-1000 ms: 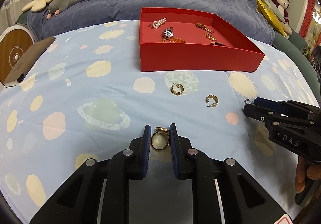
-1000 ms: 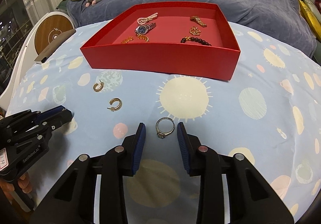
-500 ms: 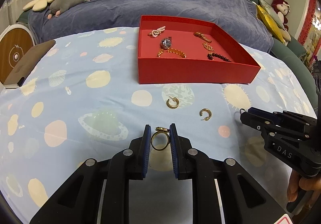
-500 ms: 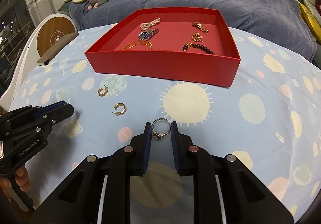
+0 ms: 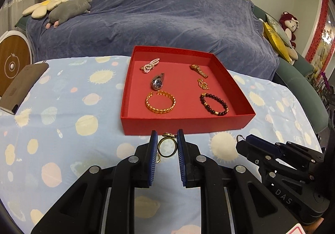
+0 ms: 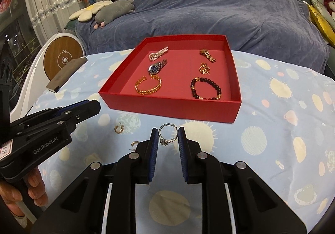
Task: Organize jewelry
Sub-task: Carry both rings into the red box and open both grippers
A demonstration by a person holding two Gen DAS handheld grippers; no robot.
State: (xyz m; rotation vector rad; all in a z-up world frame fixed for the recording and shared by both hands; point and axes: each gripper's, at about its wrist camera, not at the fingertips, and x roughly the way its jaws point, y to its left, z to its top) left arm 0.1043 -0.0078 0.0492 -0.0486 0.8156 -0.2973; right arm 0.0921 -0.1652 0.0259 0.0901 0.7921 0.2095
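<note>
My left gripper (image 5: 167, 146) is shut on a gold ring (image 5: 166, 147) and holds it above the cloth, just short of the near wall of the red tray (image 5: 184, 124). My right gripper (image 6: 167, 136) is shut on a silver ring (image 6: 168, 134) with a small stone, also lifted in front of the tray (image 6: 173, 110). The tray holds a watch (image 6: 157, 67), a gold bracelet (image 6: 148, 86), a dark bead bracelet (image 6: 206, 88), a pearl piece (image 6: 158, 53) and gold chains (image 6: 207, 55). Two gold hoop earrings (image 6: 119, 129) (image 6: 134, 145) lie on the cloth left of my right gripper.
The table has a blue cloth with sun and planet prints (image 6: 272, 129). A brown case (image 5: 23, 85) lies at its left edge. Behind is a sofa under a blue-grey cover (image 5: 167, 14) with plush toys (image 5: 69, 7). A round wooden-faced device (image 6: 62, 58) stands at left.
Both grippers have risen and moved toward the tray with their rings. The right gripper closed on the silver ring, which lay on the cloth a second ago.
</note>
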